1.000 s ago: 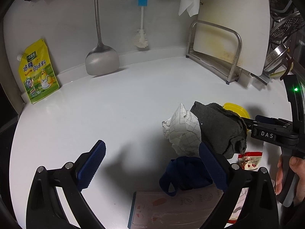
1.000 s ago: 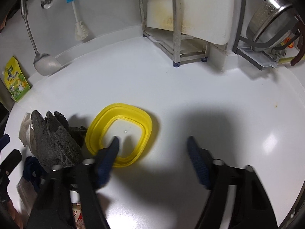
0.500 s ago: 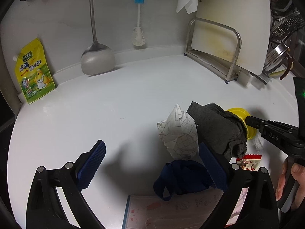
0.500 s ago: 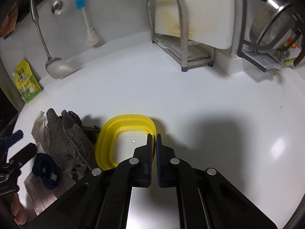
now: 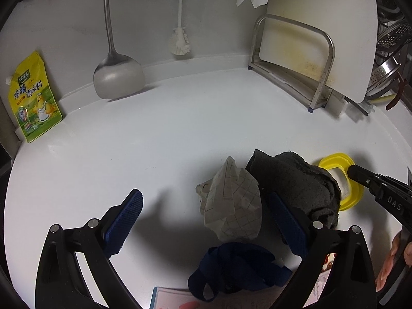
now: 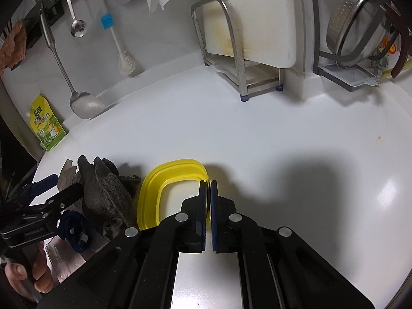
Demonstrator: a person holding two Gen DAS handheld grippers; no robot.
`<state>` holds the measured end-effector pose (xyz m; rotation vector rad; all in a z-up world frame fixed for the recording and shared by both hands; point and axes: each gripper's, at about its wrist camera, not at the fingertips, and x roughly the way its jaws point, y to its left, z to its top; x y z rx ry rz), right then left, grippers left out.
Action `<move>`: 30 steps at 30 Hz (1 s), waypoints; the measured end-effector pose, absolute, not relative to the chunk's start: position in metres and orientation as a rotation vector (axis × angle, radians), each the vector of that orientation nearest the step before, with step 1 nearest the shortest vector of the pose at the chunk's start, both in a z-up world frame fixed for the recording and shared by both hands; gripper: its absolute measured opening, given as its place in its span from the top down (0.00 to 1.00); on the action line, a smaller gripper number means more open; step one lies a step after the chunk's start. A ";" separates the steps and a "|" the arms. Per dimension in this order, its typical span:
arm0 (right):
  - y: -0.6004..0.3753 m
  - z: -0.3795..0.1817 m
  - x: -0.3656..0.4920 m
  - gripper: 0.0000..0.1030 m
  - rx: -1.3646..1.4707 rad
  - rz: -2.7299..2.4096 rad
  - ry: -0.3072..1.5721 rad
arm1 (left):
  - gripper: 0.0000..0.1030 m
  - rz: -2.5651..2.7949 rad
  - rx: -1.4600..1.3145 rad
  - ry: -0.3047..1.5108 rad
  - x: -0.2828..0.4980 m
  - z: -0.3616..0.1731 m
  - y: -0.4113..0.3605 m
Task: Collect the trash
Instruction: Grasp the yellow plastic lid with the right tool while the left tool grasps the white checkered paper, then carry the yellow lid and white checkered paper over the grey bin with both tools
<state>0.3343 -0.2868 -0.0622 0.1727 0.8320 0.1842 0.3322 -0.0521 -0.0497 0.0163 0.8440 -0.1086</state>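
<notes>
White surface (image 5: 180,128) fills the left wrist view. The left tool (image 5: 206,219) hangs over it with its blue pads spread wide and nothing between them. Just beyond its right pad lies a crumpled paper (image 5: 231,203) with a grid print, touching a grey cloth (image 5: 296,180) on its right. Near the paper, at the bottom edge, sits a blue strap (image 5: 237,267) on a flat packet (image 5: 175,298). A yellow lid (image 5: 334,162) lies right of the cloth, its near right rim pinched by the right tool (image 5: 354,172), which comes in from the right edge. Far left, a yellow pouch (image 5: 33,97) leans on the wall, with a spatula (image 5: 116,77) and a brush (image 5: 180,41) hanging further right. A rack (image 5: 309,77) holding a white board stands far right.

In the right wrist view, the right tool (image 6: 208,190) has its pads pressed together on the lid's (image 6: 154,188) right rim, the jaws having just closed on it. Left of the lid is the cloth (image 6: 105,190), then the left tool (image 6: 55,188), held by a hand (image 6: 25,275) at the lower left. The strap (image 6: 74,229) lies near the cloth. The rack (image 6: 231,51) and a steel colander (image 6: 360,20) stand far right.
</notes>
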 end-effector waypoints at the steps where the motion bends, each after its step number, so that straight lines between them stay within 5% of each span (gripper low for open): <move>1: -0.288 -0.062 0.334 0.97 0.177 0.185 0.830 | 0.09 -0.107 0.017 0.844 0.333 -0.050 -0.053; 11: -0.287 -0.063 0.334 0.97 0.175 0.187 0.828 | 0.61 -0.150 -0.006 0.884 0.338 -0.057 -0.050; 30: -0.291 -0.060 0.329 0.97 0.177 0.184 0.808 | 0.67 -0.089 0.012 0.785 0.327 -0.037 -0.030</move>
